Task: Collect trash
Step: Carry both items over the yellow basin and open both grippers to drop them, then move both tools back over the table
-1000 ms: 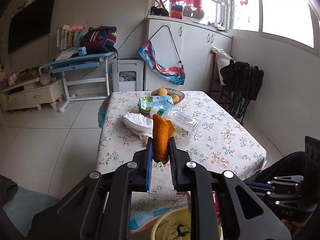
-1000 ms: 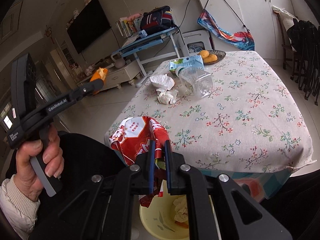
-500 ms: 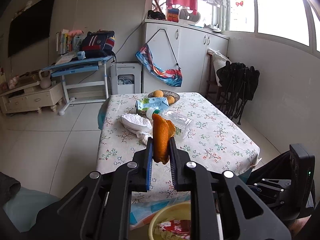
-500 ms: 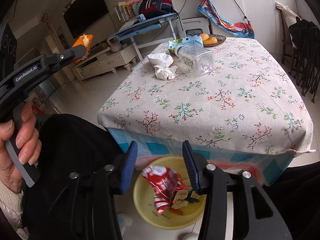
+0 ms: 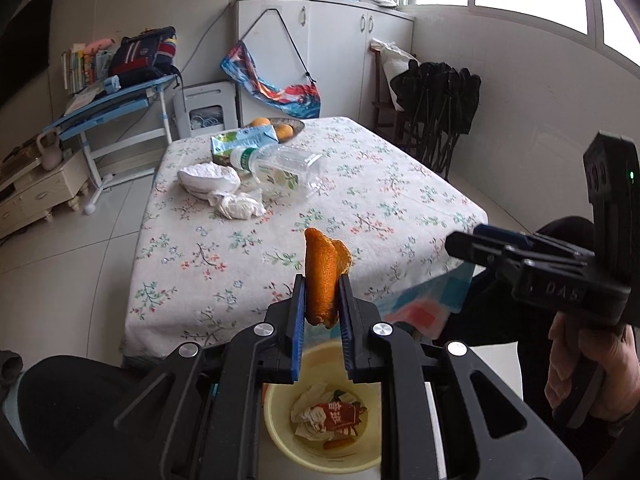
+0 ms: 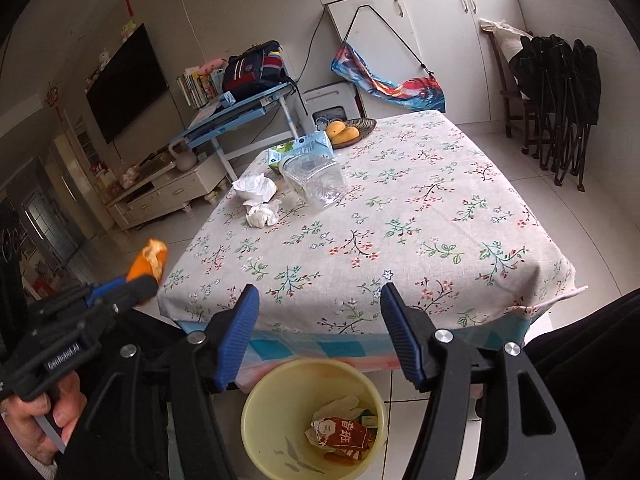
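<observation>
Orange peel [image 5: 325, 276] clamped upright between the blue pads of the left gripper [image 5: 322, 312], held above the near rim of the yellow bin [image 5: 280, 432] and in front of the bench's near edge. Seen from the right wrist view as an orange scrap [image 6: 151, 261] at the tip of the left gripper [image 6: 136, 286], left of the bin, with a hand [image 6: 44, 420] on the trigger below. Right gripper [image 6: 320, 332] released: fingers [image 6: 236, 336] just been spreading, spread wide, nothing between them, poised over the bin [image 6: 256, 412]. Red snack wrapper [image 6: 344, 434] lying inside the bin among crumpled paper and other scraps; same wrapper [image 5: 332, 420] visible in the left wrist view. Bin on the floor, tucked against the near edge of the bench [image 6: 460, 216] with its floral cloth. Beyond the bin on the bench: two wads of white tissue [image 5: 224, 188], a clear plastic bottle [image 5: 280, 166] on its side just right of the tissue, a green and white carton [image 5: 244, 142] touching the bottle at its far side, and a bowl of fruit [image 5: 280, 128] farthest from the bin. Right gripper [image 5: 468, 242] also in the left wrist view, right of the bin, gripped by a hand [image 5: 588, 364].
</observation>
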{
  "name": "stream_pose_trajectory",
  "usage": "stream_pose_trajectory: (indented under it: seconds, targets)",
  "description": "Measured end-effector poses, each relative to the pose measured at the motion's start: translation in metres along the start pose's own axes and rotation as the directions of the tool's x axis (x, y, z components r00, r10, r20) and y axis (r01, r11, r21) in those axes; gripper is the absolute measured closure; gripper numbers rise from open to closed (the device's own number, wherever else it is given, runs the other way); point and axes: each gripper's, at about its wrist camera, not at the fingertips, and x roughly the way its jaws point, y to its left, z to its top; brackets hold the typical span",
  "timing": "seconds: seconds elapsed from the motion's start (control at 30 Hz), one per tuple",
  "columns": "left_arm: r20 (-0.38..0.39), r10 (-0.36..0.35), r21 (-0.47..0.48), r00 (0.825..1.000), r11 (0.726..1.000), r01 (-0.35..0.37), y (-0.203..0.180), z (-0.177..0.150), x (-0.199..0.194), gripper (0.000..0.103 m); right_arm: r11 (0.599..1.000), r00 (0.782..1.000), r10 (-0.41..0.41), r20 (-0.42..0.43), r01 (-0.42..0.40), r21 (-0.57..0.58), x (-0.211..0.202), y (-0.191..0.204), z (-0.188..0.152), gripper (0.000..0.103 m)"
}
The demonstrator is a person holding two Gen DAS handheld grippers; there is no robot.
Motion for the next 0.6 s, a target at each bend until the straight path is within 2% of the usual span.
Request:
stream_pose_trajectory:
  seconds: [0.1,0.2,0.27,0.4,0.47,0.6]
  targets:
    - [-0.064,-0.033,0.039,0.997,0.999,0.036,-0.012,-0.01,0.011,0.087,1.0,1.0,-0.007,0.009,0.007,-0.002,-0.001,-0.001,0.001,0.04]
    - [-0.092,-0.044,0.058,0.995,0.997,0.049,-0.016,-0.015,0.016,0.079,1.0,1.0,-0.011,0.009,0.011,-0.001,0.001,-0.003,0.002,0.039]
    - [-0.081,-0.014,0.063,0.997,0.998,0.019,-0.015,-0.016,0.016,0.056,1.0,1.0,-0.014,0.01,0.014,-0.001,0.002,-0.004,0.002,0.039]
    - [-0.035,0.035,0.042,0.999,0.999,-0.033,-0.008,-0.015,0.011,0.044,1.0,1.0,-0.021,0.012,0.021,-0.003,0.002,-0.003,0.001,0.038]
    - [0.008,0.081,0.017,0.997,0.997,-0.082,-0.002,-0.013,0.006,0.03,1.0,1.0,-0.024,0.014,0.024,-0.012,0.003,-0.003,0.001,0.038]
    - [0.07,0.165,-0.067,0.984,0.985,-0.161,0.016,-0.009,-0.002,0.022,0.998,0.999,-0.04,0.03,0.042,-0.055,0.001,0.006,-0.001,0.034]
